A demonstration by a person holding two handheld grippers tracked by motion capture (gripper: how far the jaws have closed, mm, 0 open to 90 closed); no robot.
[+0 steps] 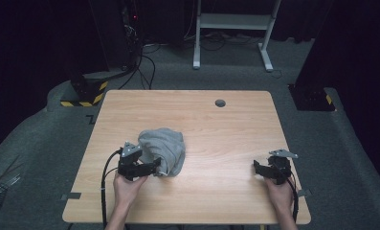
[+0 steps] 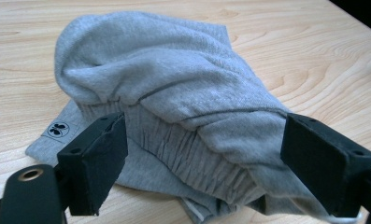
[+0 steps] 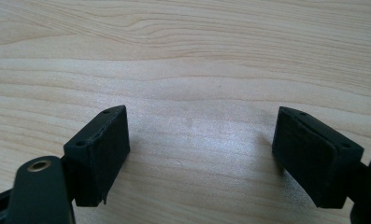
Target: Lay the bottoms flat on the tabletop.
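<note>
A crumpled grey sweat garment (image 1: 162, 146) lies left of centre on the wooden table (image 1: 226, 139). In the left gripper view the garment (image 2: 174, 79) shows a ribbed elastic band and a small label with a black logo (image 2: 58, 129). My left gripper (image 1: 155, 167) is open at the garment's near edge. Its jaws stand wide apart on either side of the ribbed band, around the cloth without pinching it (image 2: 206, 140). My right gripper (image 1: 257, 168) rests low near the table's right front, open over bare wood (image 3: 199, 135), well apart from the garment.
A grey round grommet (image 1: 220, 103) sits near the table's far edge. Behind the table stand a white desk frame (image 1: 233, 21) and a black-and-yellow striped base (image 1: 84, 96) with cables on the grey carpet. A strip of tape (image 1: 71, 196) marks the front left edge.
</note>
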